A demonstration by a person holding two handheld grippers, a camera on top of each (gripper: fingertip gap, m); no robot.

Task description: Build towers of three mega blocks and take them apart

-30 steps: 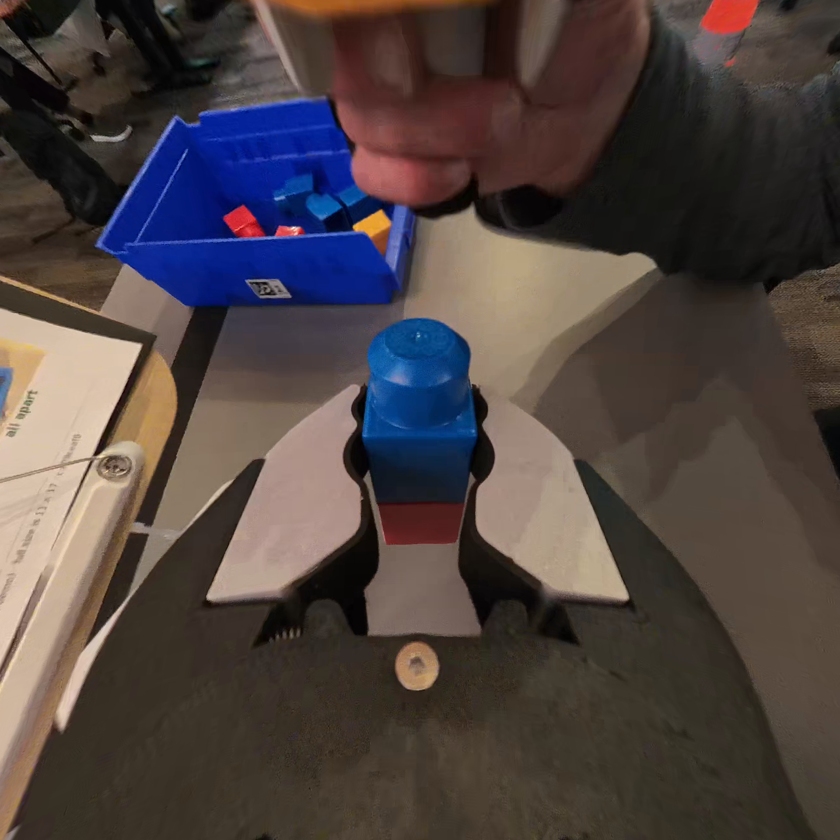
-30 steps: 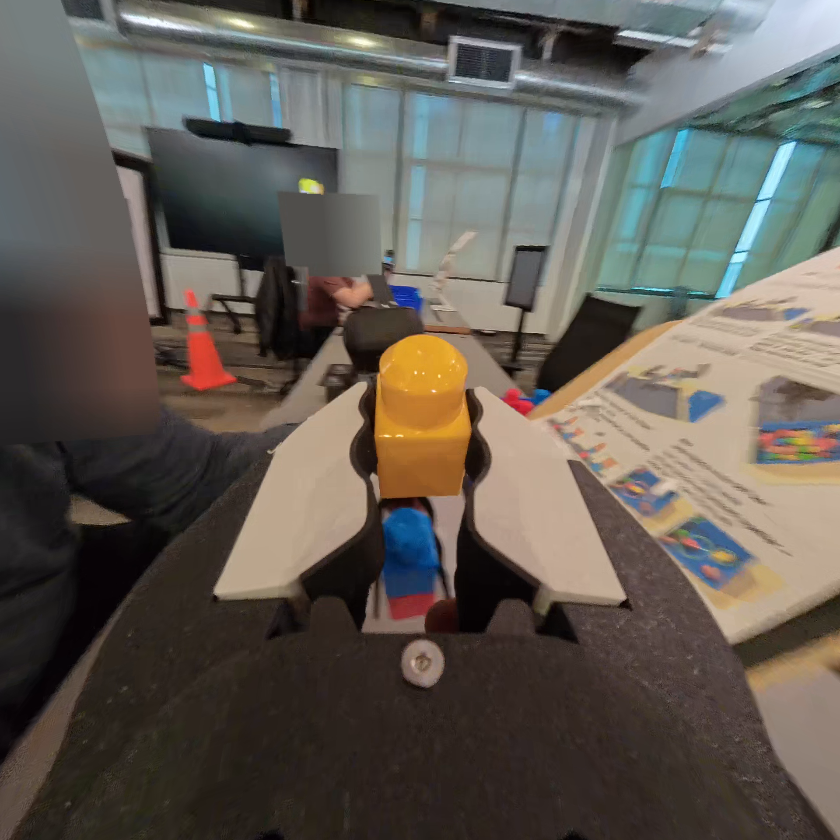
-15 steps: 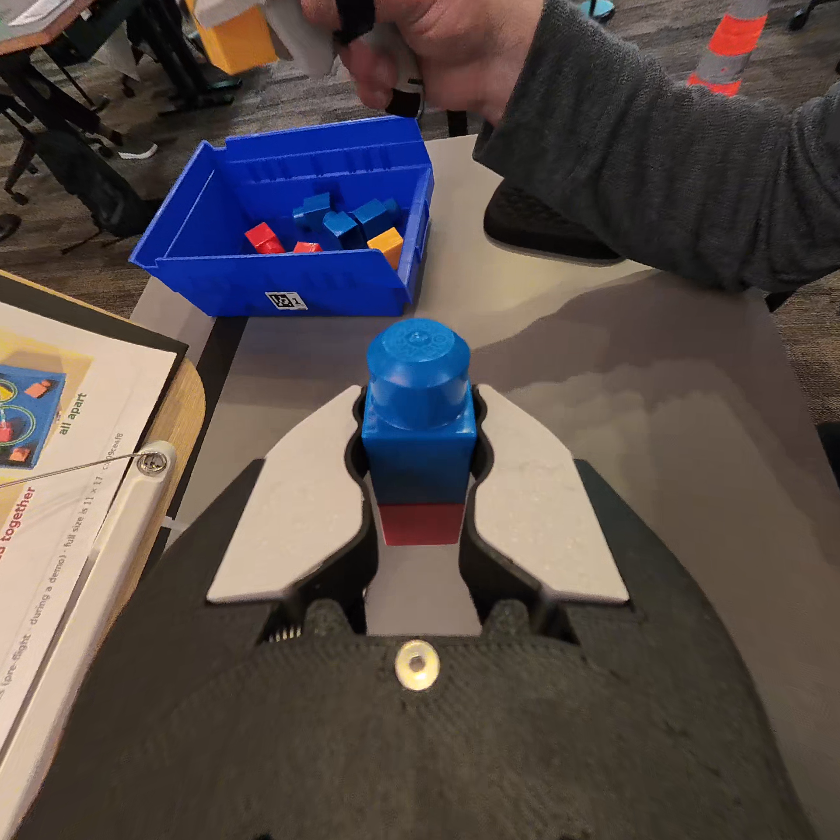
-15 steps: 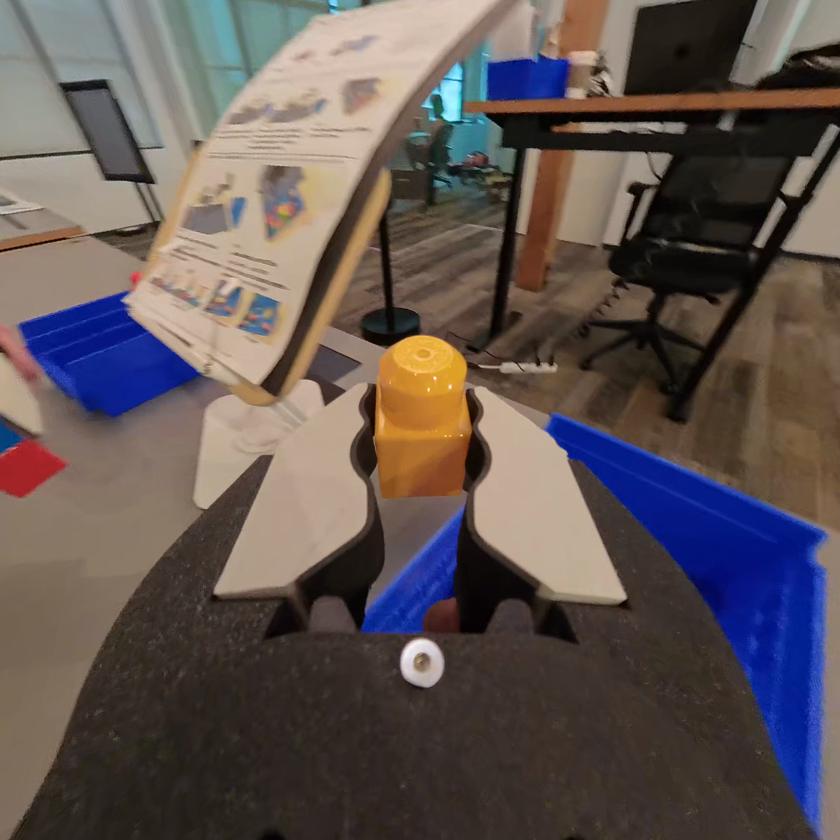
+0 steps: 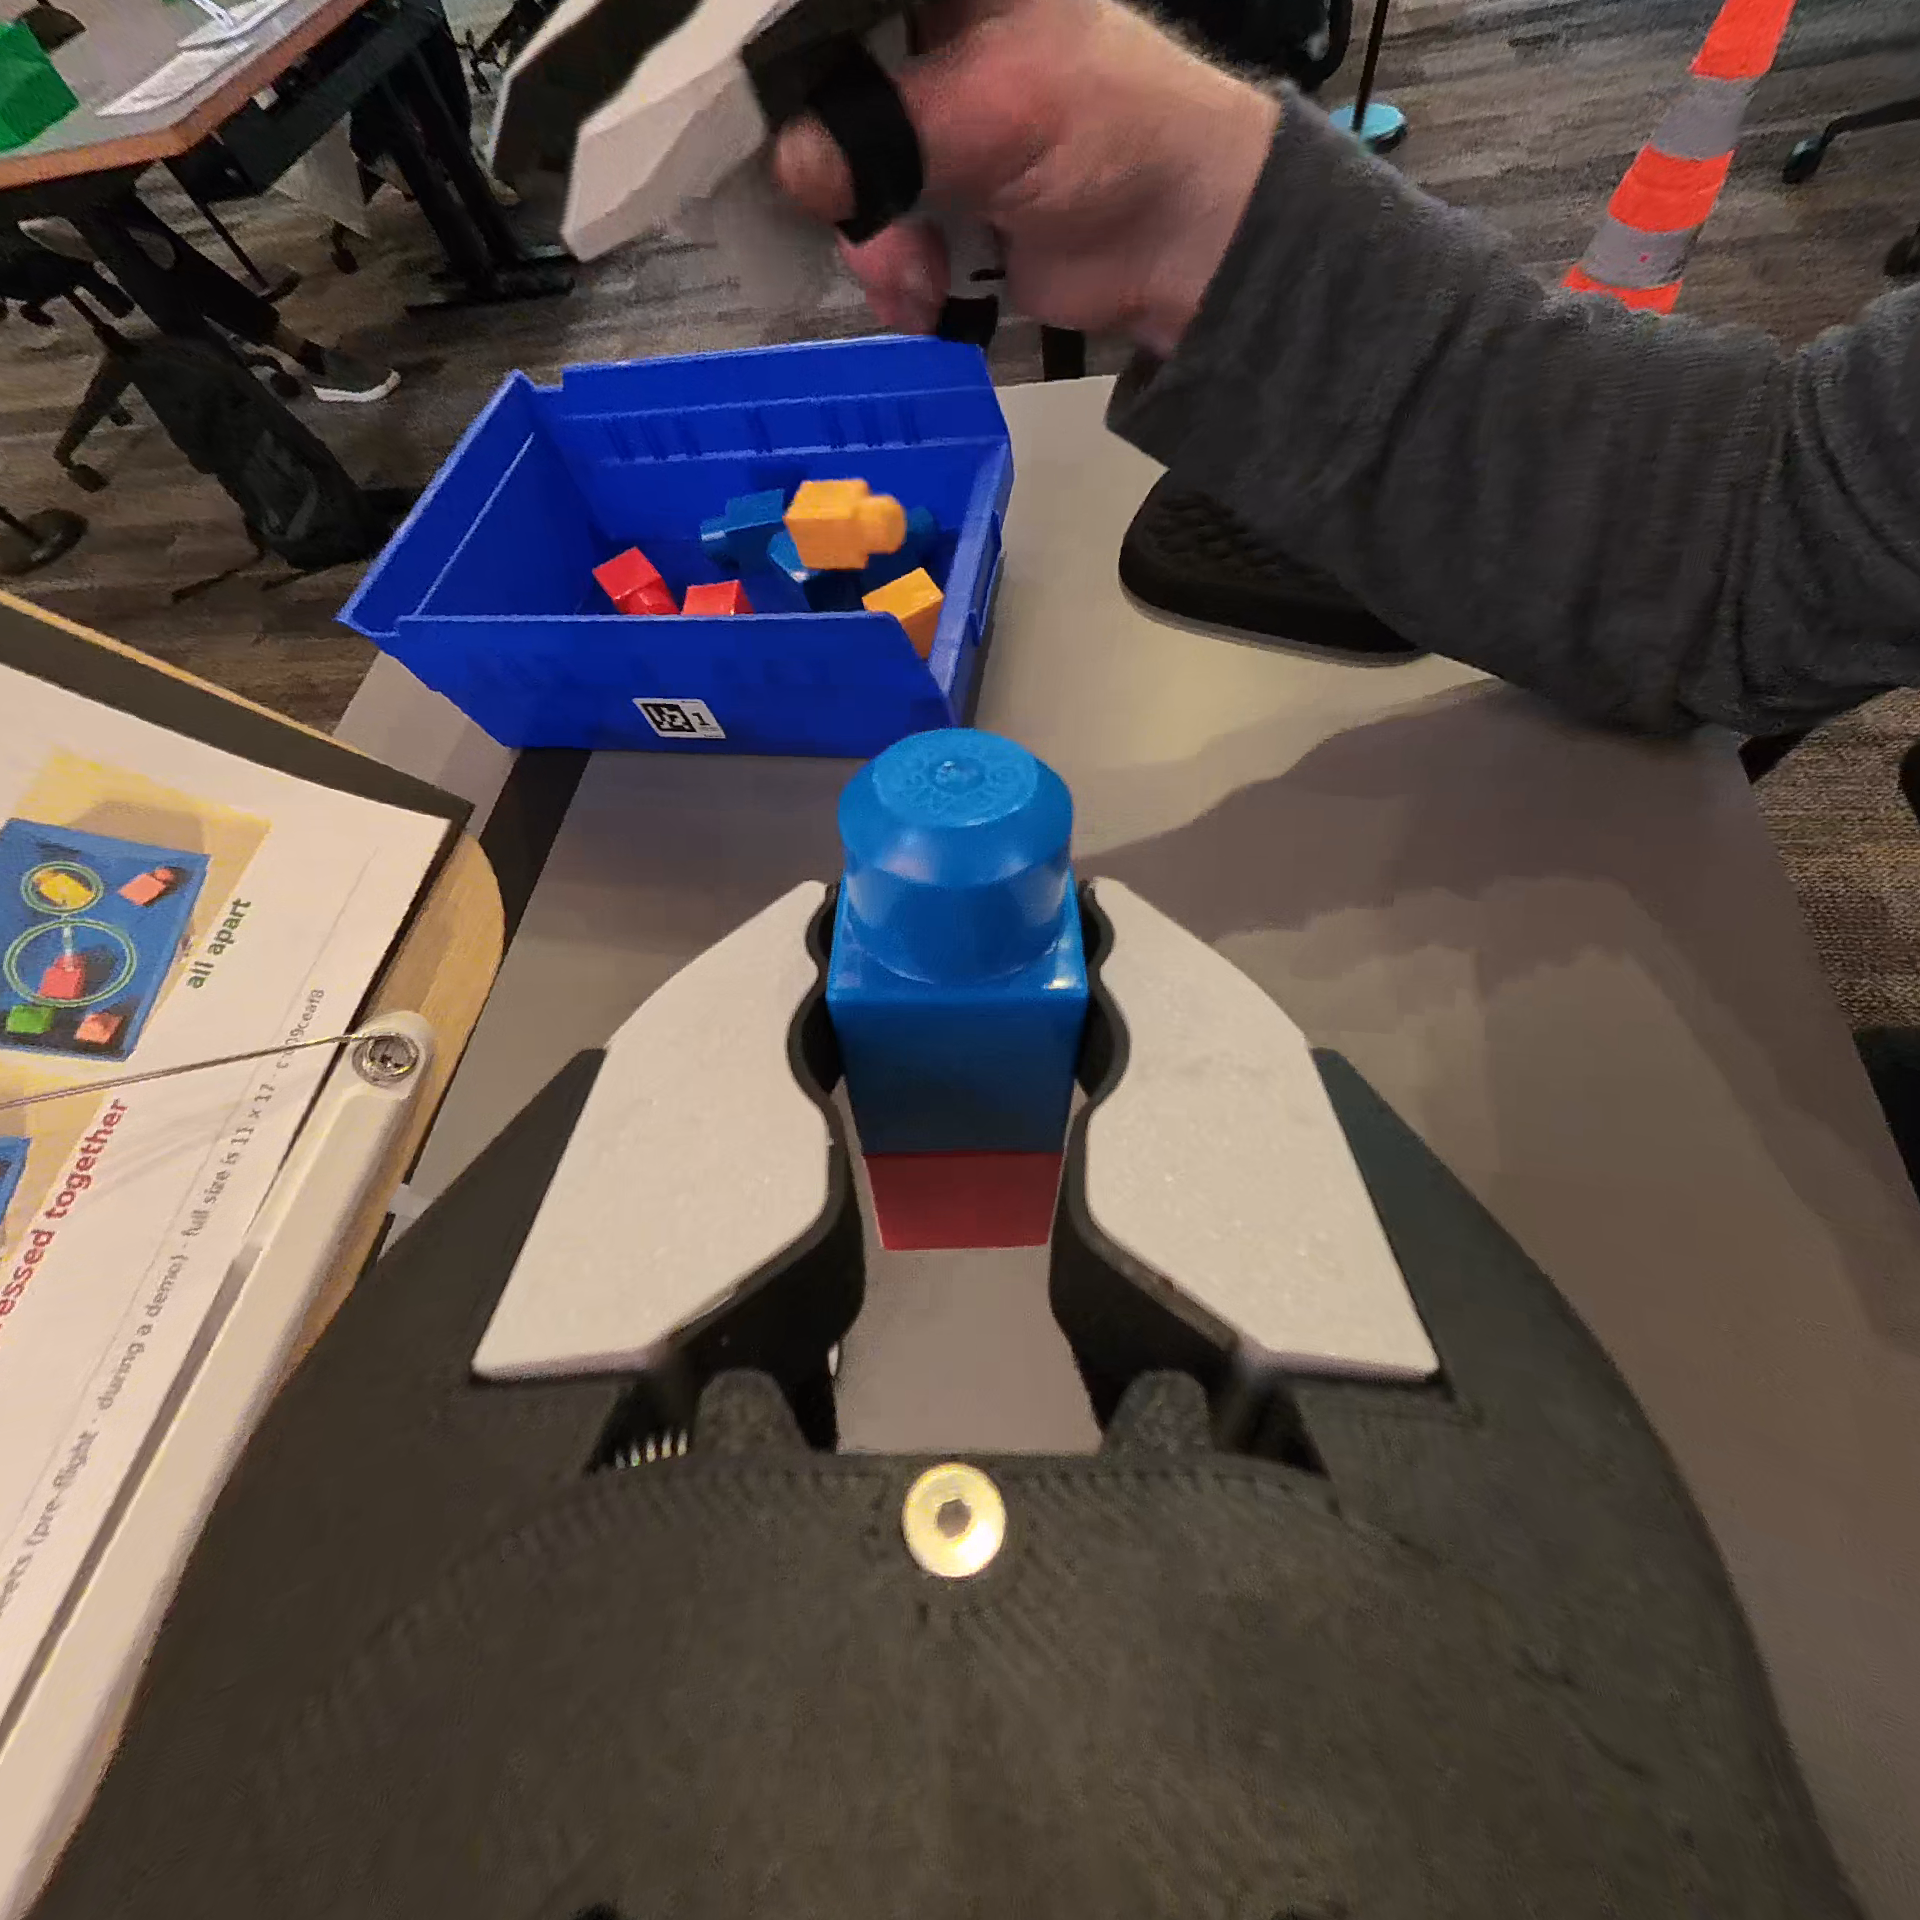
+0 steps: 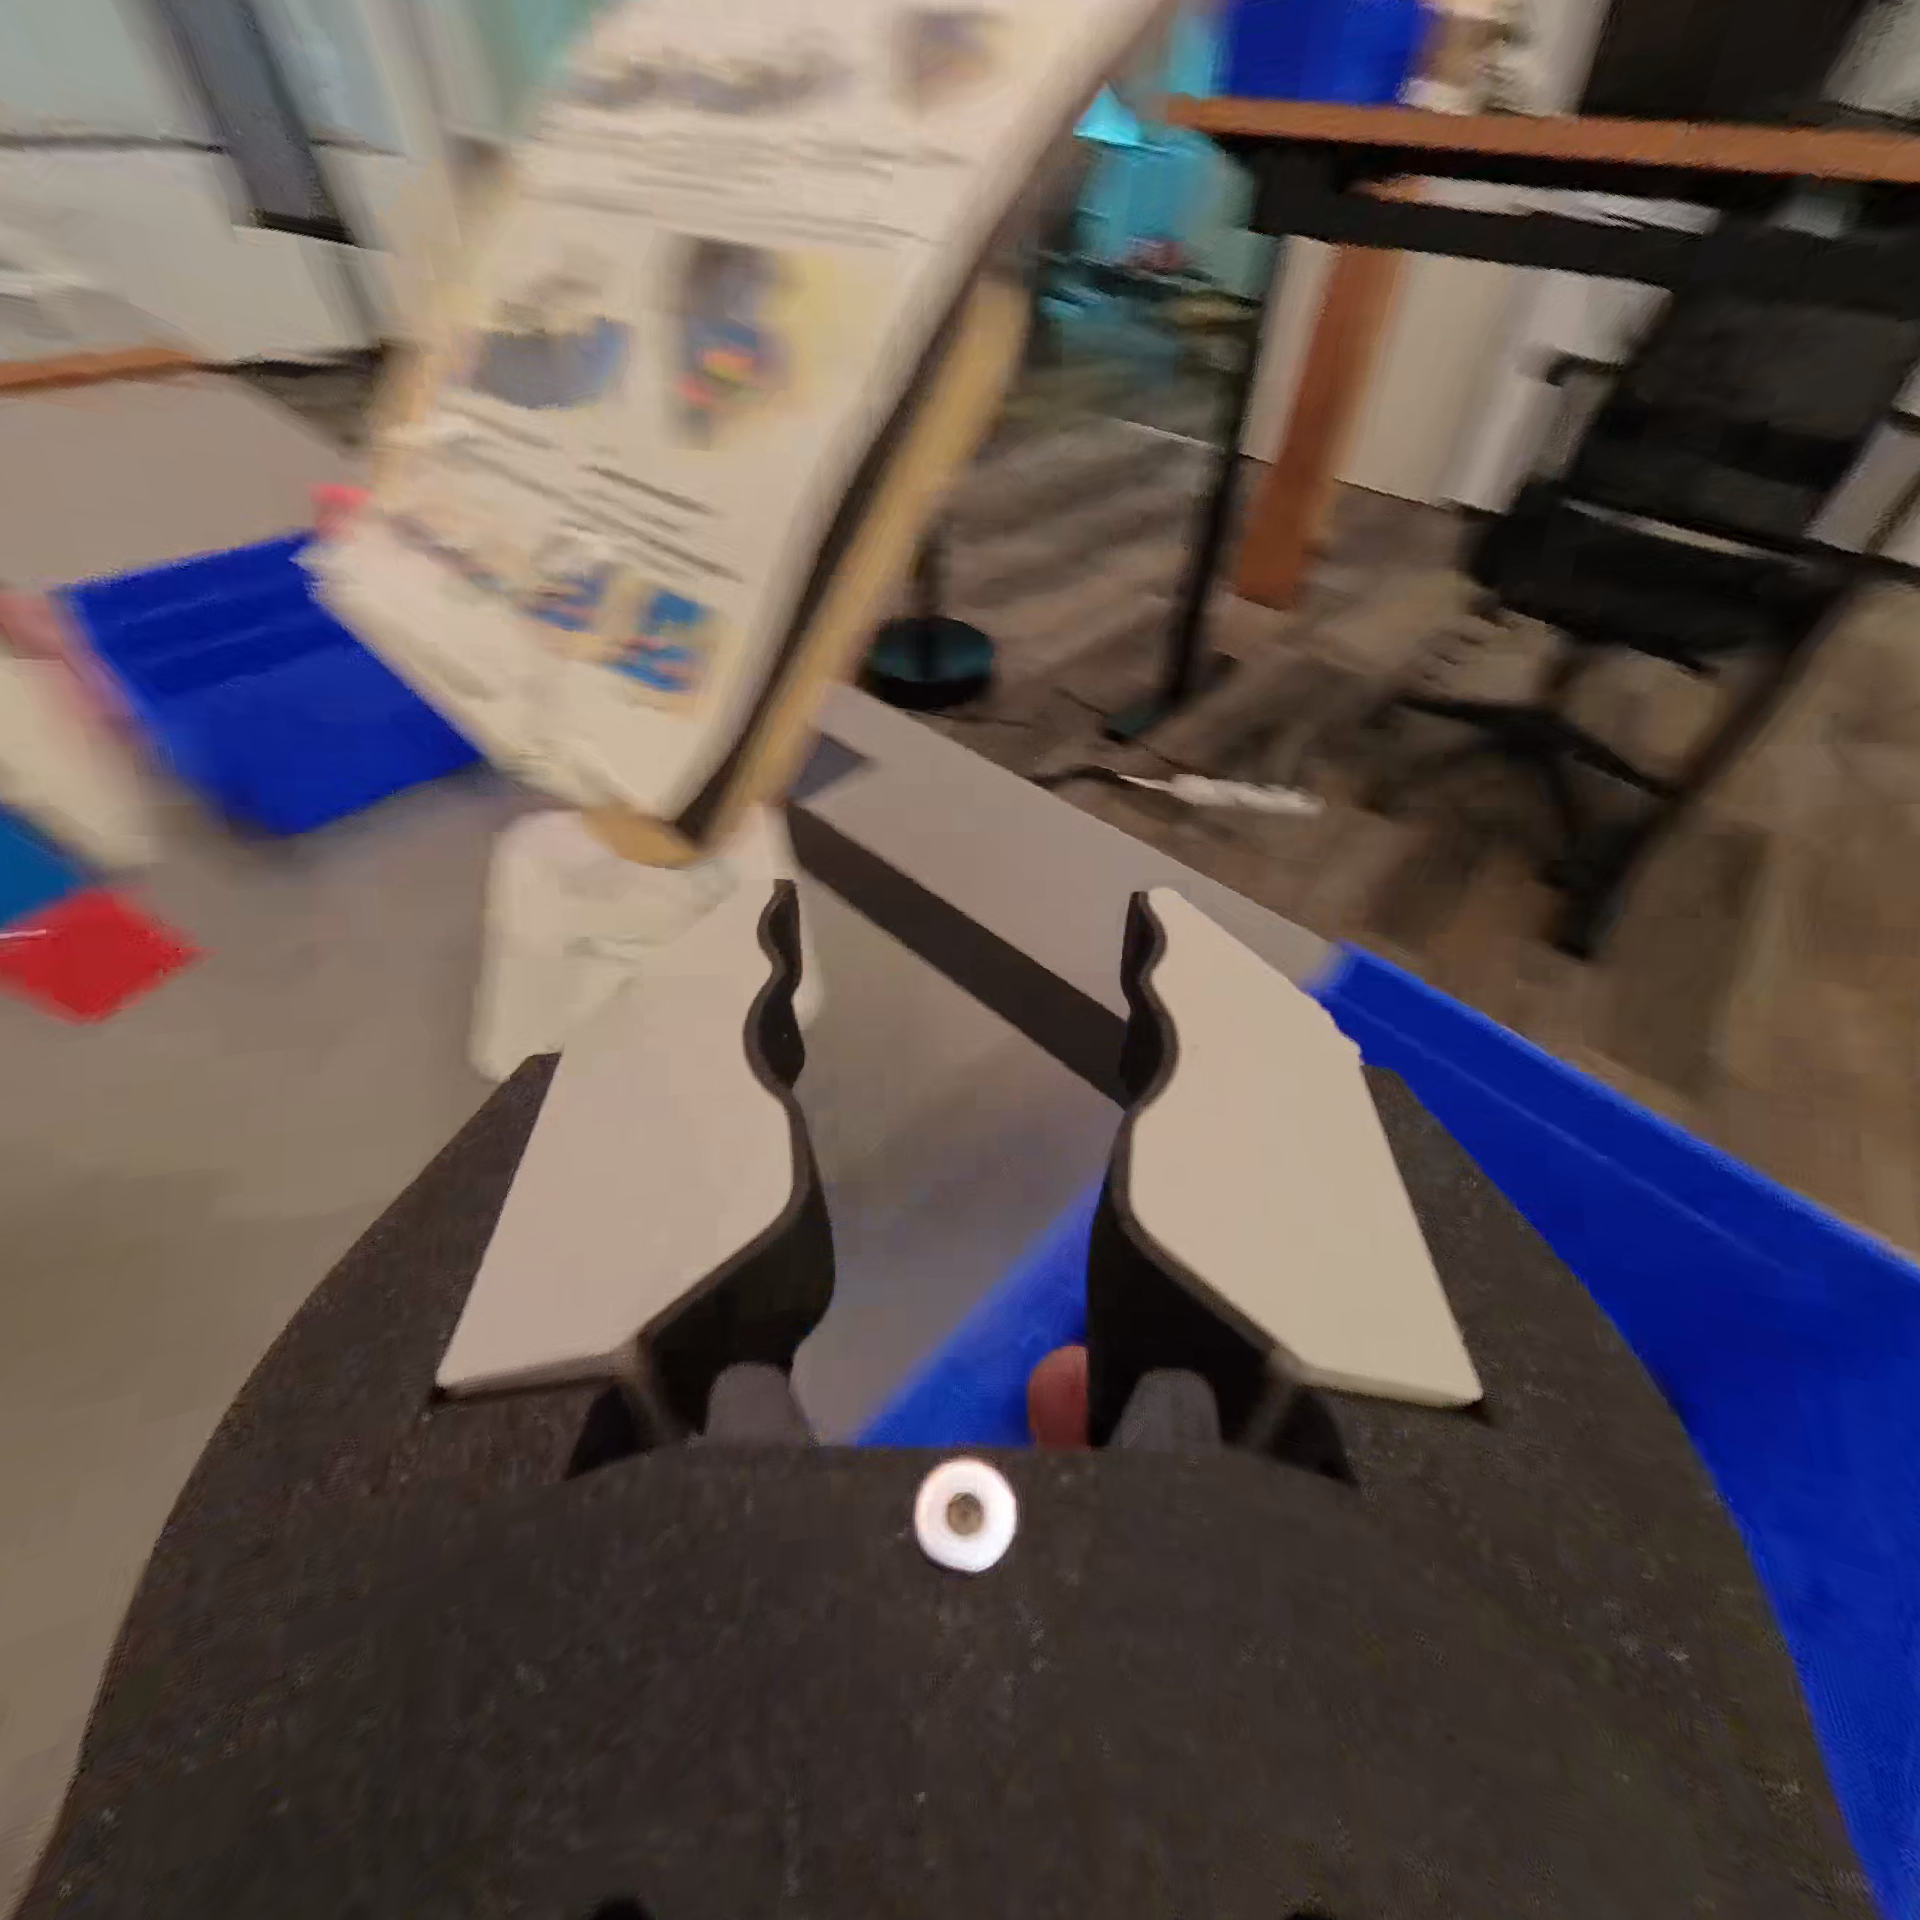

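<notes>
My left gripper (image 5: pixel 956 987) is shut on a blue block (image 5: pixel 956 977) that sits on a red block (image 5: pixel 961 1195), standing upright on the grey table (image 5: pixel 1403 1039). My right gripper (image 6: pixel 961 977) is open and empty above the near end of the blue bin (image 6: pixel 1558 1195). It also shows in the left wrist view (image 5: pixel 665 135), held by a hand above the bin (image 5: pixel 499 634). An orange block (image 5: pixel 836 525) is in mid-air inside the bin, over several blue, red and orange blocks.
An instruction board on a white stand (image 5: pixel 156 1039) is at the left of the table; it also shows in the right wrist view (image 6: pixel 675 416). A sleeved arm (image 5: pixel 1507 436) reaches over the table. A traffic cone (image 5: pixel 1673 156), desks and chairs stand beyond.
My right gripper opened and let go of the orange block, which now drops into the blue bin. My left gripper kept its hold on the blue block.
</notes>
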